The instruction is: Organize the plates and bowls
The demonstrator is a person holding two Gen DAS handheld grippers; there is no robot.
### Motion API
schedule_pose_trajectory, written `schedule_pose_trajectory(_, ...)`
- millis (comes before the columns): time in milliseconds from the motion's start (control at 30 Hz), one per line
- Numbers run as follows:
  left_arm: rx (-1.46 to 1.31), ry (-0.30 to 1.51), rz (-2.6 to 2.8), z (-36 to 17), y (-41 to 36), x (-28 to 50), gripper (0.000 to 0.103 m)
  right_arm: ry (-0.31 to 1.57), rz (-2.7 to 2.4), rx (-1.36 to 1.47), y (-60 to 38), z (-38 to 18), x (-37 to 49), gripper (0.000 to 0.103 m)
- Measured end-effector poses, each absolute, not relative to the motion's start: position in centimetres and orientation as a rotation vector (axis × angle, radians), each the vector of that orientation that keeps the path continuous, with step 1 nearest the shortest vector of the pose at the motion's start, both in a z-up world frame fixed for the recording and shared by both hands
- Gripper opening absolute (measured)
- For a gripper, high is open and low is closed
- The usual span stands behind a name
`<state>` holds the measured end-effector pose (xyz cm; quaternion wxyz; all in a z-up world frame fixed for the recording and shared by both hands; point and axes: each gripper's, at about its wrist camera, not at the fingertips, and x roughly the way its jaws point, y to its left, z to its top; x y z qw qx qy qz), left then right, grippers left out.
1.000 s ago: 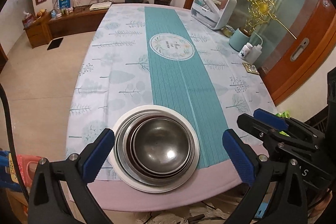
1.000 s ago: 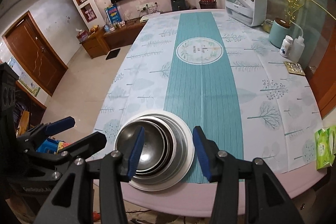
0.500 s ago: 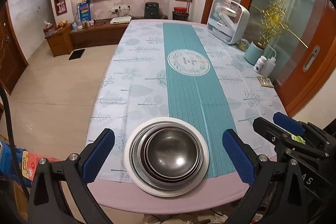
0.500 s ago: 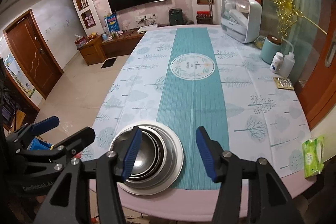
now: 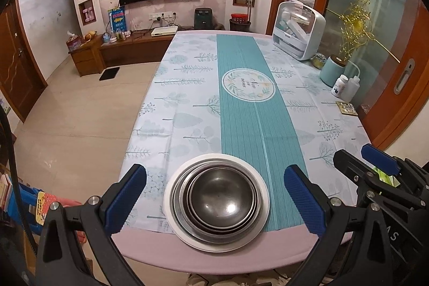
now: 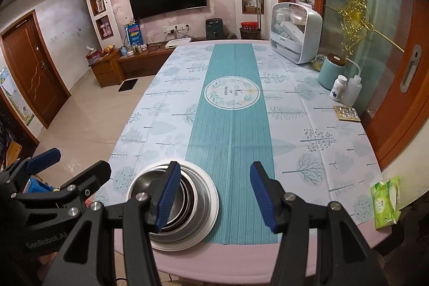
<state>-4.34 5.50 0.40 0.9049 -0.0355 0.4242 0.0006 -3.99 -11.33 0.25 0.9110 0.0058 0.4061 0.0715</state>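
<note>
A nested stack of metal bowls (image 5: 221, 199) and metal plates rests on a white plate (image 5: 171, 205) near the front edge of the table, on the edge of the teal runner (image 5: 254, 125). My left gripper (image 5: 214, 173) stands wide open above the stack, one finger on each side, touching nothing. My right gripper (image 6: 215, 168) is open and empty. Its left finger (image 6: 167, 192) partly hides the bowls (image 6: 146, 182) and the white plate (image 6: 209, 205) from that view. Each gripper shows at the edge of the other's view.
Along the table's right side stand a white dish cabinet (image 5: 299, 31), a teal canister (image 5: 333, 71), two small bottles (image 5: 339, 85) and a blister pack (image 5: 347, 107). A green tissue pack (image 6: 384, 203) lies at the near right corner. The pink table edge (image 5: 214, 259) is just below the stack.
Both grippers have risen and drawn back from the stack, which now sits lower and smaller in both views. The right jaws have spread slightly. The stack has not moved.
</note>
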Motion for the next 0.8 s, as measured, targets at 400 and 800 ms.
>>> schedule_pose_trajectory(400,-0.055,0.876,0.005,0.39,4.94,-4.10,0.102,0.823,0.123,0.021,-12.06,0.60,-4.07,0.054)
schedule_pose_trajectory(800,-0.053,0.883,0.005,0.33,4.92,-4.00,0.102,0.822,0.118,0.021,-12.06,0.69,-4.23,0.054)
